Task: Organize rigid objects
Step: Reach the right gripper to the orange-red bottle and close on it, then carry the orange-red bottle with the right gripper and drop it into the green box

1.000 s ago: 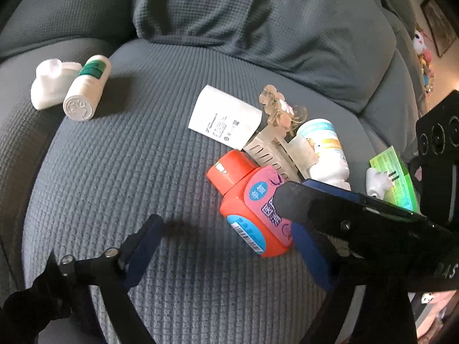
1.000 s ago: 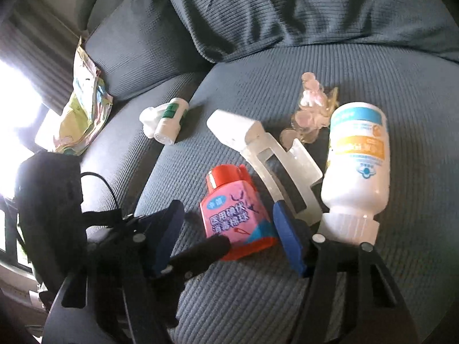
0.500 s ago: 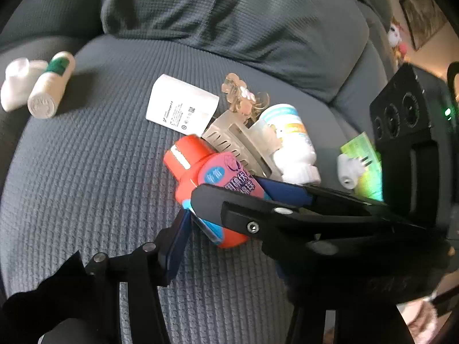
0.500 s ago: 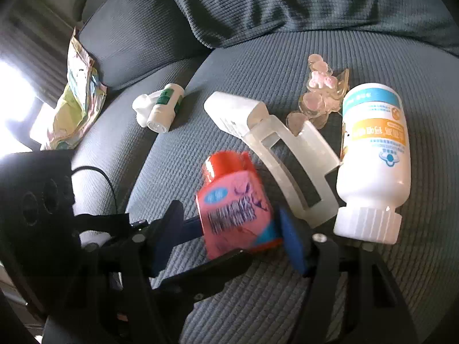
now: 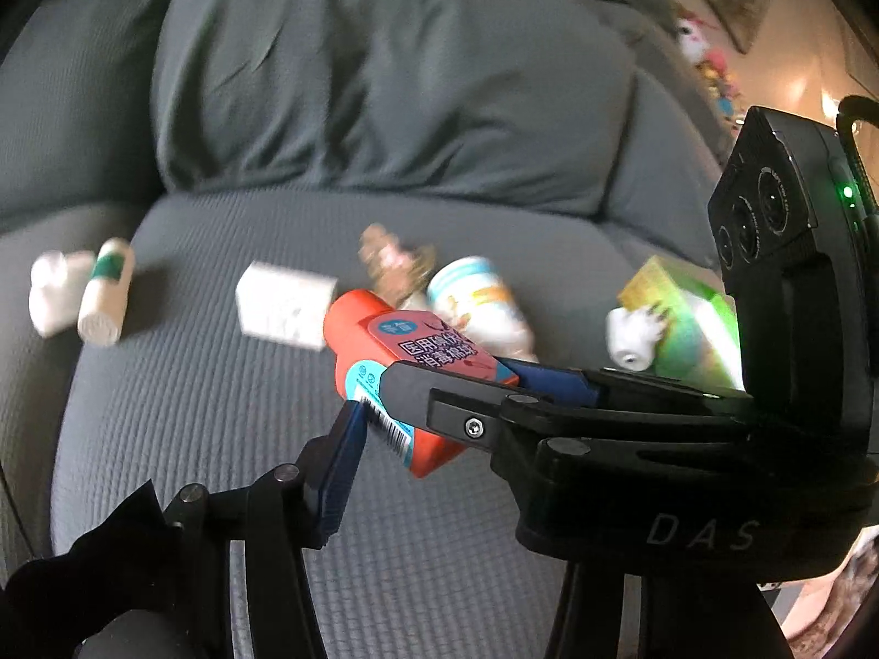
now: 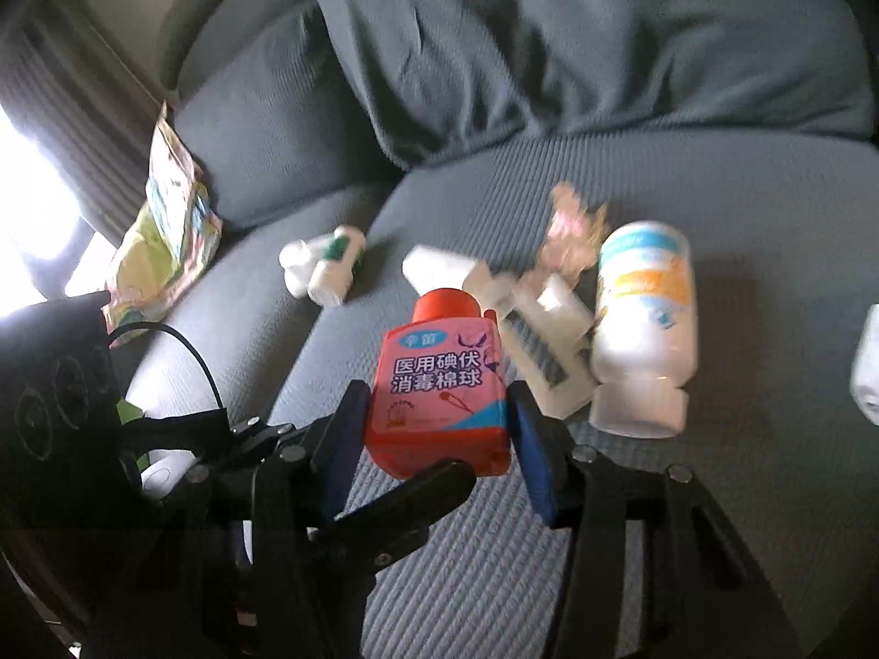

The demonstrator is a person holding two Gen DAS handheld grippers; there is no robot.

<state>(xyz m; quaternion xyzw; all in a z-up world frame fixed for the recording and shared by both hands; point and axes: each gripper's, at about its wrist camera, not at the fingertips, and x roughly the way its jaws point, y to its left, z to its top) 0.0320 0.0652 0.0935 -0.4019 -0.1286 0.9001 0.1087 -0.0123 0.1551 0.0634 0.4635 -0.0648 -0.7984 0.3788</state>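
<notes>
My right gripper [image 6: 437, 428] is shut on an orange bottle [image 6: 439, 384] with a pink label and holds it above the grey sofa seat [image 6: 714, 521]. The bottle [image 5: 401, 368] also shows in the left wrist view. There the right gripper's black finger [image 5: 439, 401] crosses in front of it. My left gripper [image 5: 461, 412] has one blue pad [image 5: 340, 472] touching the bottle's lower left side. Its other finger is hidden behind the right gripper. On the seat lie a white bottle [image 6: 643, 324], a translucent hair clip [image 6: 538, 346], a pink clip [image 6: 571, 230] and a white box [image 6: 439, 269].
Two small white bottles [image 6: 324, 269] lie at the seat's left. A colourful packet [image 6: 165, 230] leans on the left cushion. A green packet [image 5: 686, 324] and a small white object [image 5: 632, 329] lie at the right. A grey back cushion [image 6: 577, 44] rises behind.
The right gripper closed on the orange bottle and lifted it off the seat. Both grippers rose and tilted, and the left pad came against the bottle.
</notes>
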